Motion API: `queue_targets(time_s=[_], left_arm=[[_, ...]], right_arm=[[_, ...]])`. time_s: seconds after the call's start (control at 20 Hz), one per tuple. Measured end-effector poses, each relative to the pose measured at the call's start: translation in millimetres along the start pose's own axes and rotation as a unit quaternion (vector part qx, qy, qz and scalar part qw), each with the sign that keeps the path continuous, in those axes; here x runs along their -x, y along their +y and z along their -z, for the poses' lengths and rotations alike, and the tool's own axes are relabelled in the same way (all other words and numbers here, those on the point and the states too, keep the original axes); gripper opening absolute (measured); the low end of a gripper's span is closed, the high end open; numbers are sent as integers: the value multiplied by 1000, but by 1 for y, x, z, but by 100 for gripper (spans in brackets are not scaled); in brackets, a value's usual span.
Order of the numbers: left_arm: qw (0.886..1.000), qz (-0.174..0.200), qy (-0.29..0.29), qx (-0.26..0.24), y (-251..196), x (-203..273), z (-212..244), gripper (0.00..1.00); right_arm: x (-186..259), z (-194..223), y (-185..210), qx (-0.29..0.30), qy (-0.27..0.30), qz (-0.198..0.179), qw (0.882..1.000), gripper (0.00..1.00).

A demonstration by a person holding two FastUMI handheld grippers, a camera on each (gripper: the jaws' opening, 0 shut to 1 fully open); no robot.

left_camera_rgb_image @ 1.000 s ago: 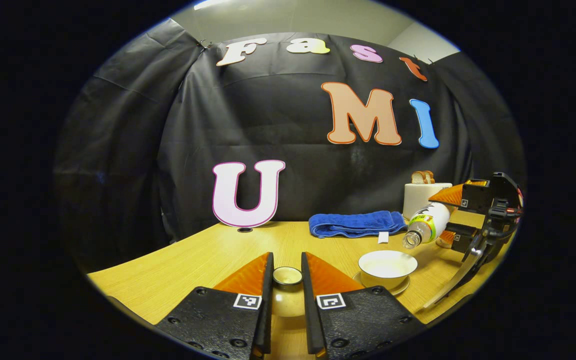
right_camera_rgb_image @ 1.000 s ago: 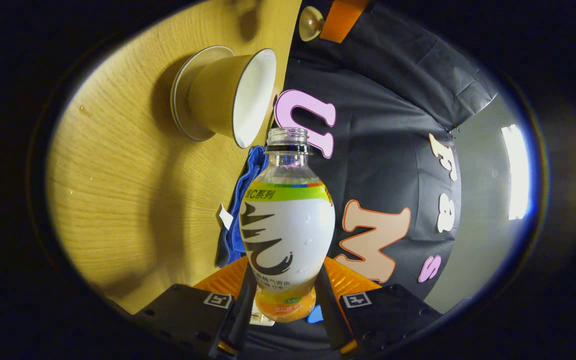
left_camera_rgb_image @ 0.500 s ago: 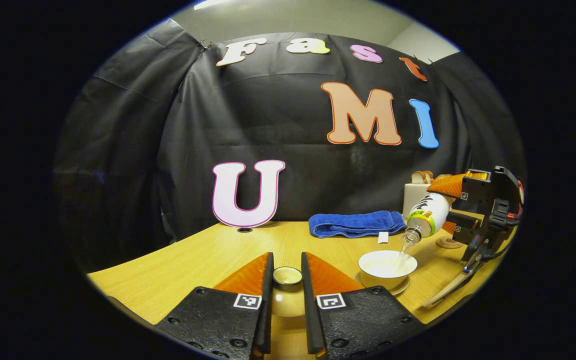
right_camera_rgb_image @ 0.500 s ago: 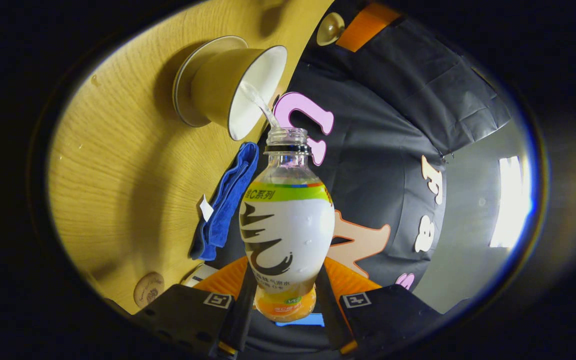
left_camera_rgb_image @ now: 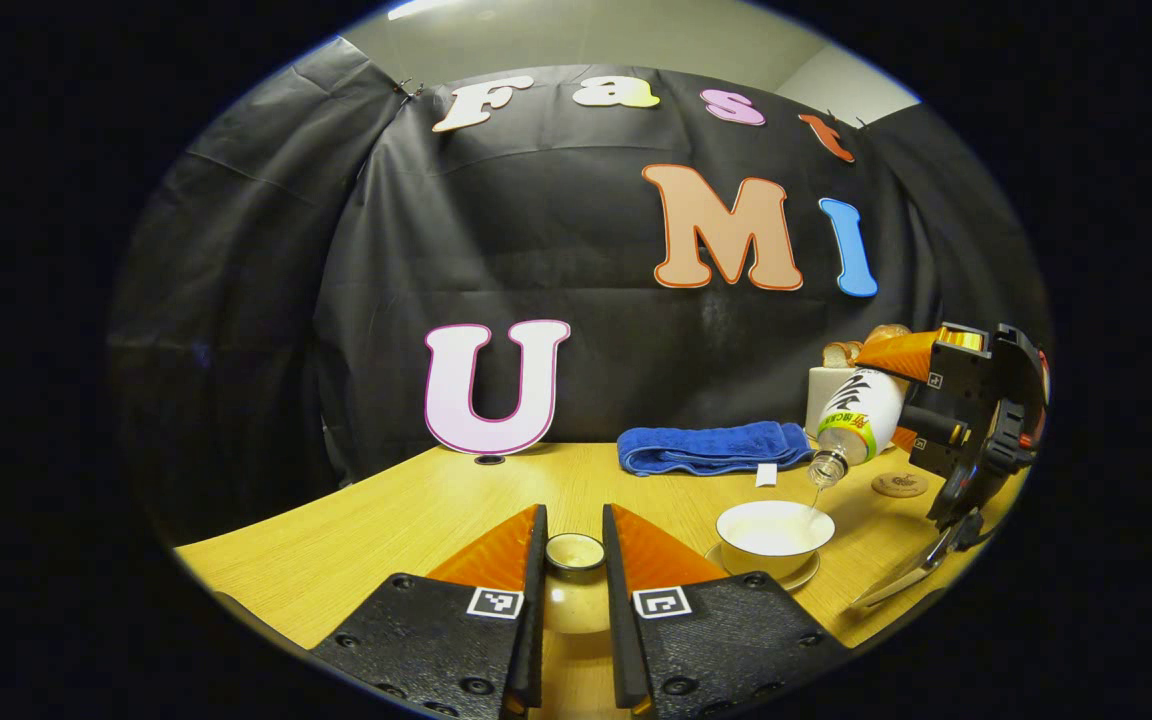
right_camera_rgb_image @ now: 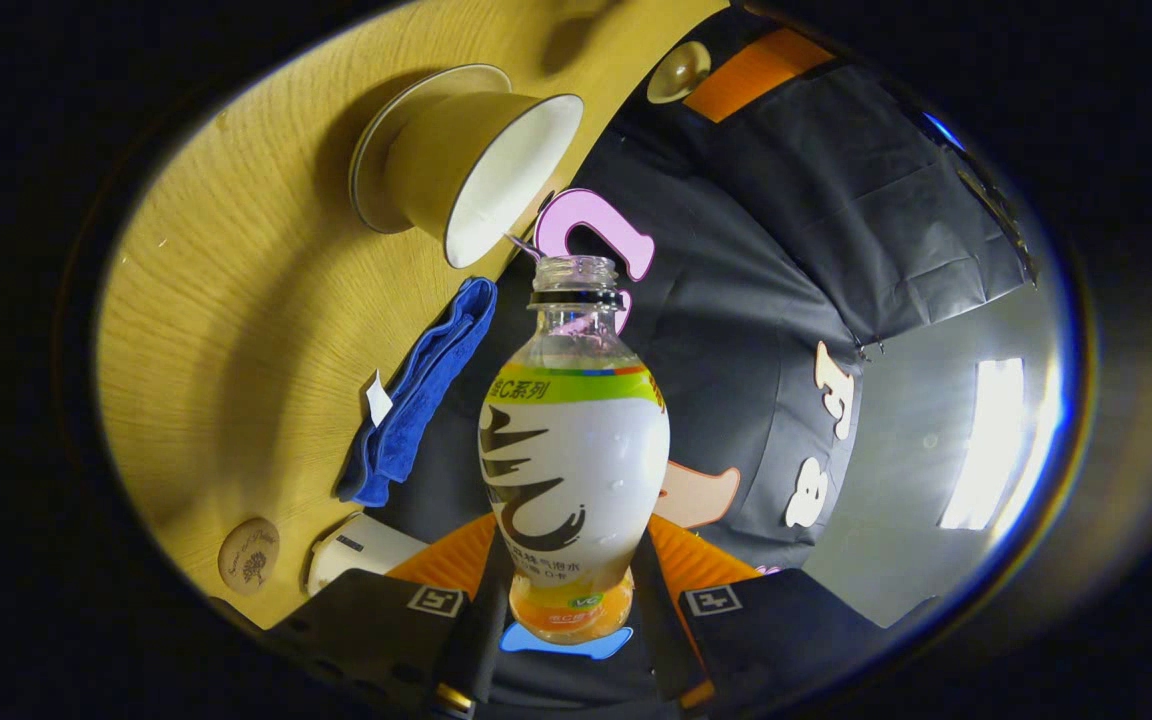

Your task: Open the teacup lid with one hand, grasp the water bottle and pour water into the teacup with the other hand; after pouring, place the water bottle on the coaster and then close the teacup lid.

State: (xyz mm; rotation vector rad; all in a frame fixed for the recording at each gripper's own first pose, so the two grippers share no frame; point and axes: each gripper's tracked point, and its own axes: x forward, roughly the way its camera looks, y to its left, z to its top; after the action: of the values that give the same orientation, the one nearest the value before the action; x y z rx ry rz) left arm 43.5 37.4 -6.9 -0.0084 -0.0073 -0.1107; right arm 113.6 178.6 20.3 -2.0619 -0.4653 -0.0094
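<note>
Two grippers work over a wooden table (left_camera_rgb_image: pixel 416 520). In the left gripper view, the left gripper (left_camera_rgb_image: pixel 574 570) pinches the cup lid (left_camera_rgb_image: pixel 575 553) by its knob between both fingers, above the table. To its right the open teacup (left_camera_rgb_image: pixel 774 537) stands on a saucer (left_camera_rgb_image: pixel 804 578), and the right gripper (left_camera_rgb_image: pixel 921 400) tips a bottle (left_camera_rgb_image: pixel 856 420) neck-down just above it, a thin trickle falling in. A coaster (left_camera_rgb_image: pixel 900 485) lies beyond, near a blue towel (left_camera_rgb_image: pixel 711 447). In the right gripper view, both fingers clamp the uncapped bottle (right_camera_rgb_image: pixel 574 450), its mouth just beside the teacup (right_camera_rgb_image: pixel 476 170) rim.
</note>
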Motion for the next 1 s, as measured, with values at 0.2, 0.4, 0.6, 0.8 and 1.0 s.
queue_targets(time_s=[0.2,0.4,0.6,0.8,1.0], left_arm=[[1000,0,0,0,0,-1,0,25],[1000,0,0,0,0,-1,0,25],[1000,-1,1,0,0,0,0,25],[1000,0,0,0,1,-1,0,25],[1000,0,0,0,1,-1,1,25]], right_arm=[[3,-3,-2,11,-8,7,1000,65],[4,-3,13,-50,-1,-39,998,65],[3,11,41,-218,44,-131,966,65],[20,7,57,-410,77,-190,888,67],[22,19,44,-558,94,-187,803,63]])
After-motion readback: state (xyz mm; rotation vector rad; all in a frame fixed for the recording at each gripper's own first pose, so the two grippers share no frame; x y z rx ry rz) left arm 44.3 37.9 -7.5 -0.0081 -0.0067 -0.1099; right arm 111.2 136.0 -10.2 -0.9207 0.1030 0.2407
